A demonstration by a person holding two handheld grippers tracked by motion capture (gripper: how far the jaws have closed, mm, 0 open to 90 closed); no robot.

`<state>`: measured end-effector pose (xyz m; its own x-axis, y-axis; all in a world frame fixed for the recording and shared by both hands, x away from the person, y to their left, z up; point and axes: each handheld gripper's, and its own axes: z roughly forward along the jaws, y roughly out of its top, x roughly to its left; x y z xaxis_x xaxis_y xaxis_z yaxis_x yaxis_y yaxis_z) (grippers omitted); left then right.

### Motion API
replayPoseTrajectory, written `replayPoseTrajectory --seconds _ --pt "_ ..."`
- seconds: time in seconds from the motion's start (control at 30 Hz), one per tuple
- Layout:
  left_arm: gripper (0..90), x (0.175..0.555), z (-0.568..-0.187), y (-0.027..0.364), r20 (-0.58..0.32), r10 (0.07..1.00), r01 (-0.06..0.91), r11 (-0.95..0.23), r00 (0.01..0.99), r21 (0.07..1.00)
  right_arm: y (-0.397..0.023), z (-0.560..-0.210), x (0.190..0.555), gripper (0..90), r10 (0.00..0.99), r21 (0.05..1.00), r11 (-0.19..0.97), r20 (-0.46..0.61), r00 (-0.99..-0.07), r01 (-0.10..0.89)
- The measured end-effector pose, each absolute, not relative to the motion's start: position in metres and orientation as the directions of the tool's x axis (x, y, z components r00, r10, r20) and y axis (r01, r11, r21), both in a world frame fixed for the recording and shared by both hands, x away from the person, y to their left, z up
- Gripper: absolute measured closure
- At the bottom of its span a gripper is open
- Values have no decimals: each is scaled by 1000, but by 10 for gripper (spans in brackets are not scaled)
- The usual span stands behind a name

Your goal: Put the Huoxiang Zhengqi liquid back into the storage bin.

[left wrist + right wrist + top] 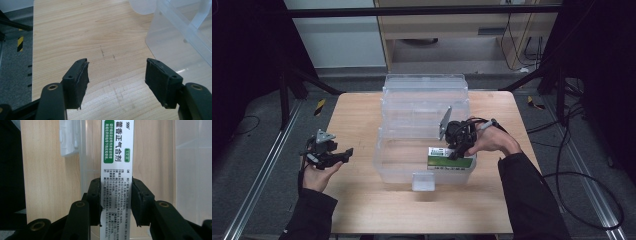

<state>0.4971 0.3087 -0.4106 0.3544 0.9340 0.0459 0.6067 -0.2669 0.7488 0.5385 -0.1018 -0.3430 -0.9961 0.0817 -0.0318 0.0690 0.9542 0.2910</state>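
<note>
Gripping a white and green medicine box (117, 182) between its two black jaws, the right gripper (458, 145) reaches down into the clear plastic bin (387, 167) that stands near the middle of the wooden table (357, 200). In the right gripper view the pads press on both long sides of the box, so the jaws are part closed on it and it fills the gap between them. The box has printed text on a white face and a green band at one end; in the high view it (451, 159) lies inside the bin at its front right corner, close to the front wall. The bin's lid (424, 90) stands open toward the far edge of the table, and a small clear latch tab (423, 181) hangs at the middle of the bin's front wall. The left gripper (328, 152) is held over the left edge of the table, well apart from the bin, resting in the person's left hand (318, 175). In the left gripper view its jaws stand wide apart with nothing between them, bare wood beneath, and a rounded corner of the bin (175, 37) shows at the upper right.
</note>
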Motion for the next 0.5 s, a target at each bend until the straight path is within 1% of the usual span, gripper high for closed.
replayPoseTrajectory --seconds 0.5 --pt "342 497 -411 308 48 933 607 -270 356 748 -101 -355 538 634 71 286 956 -35 -997 58"
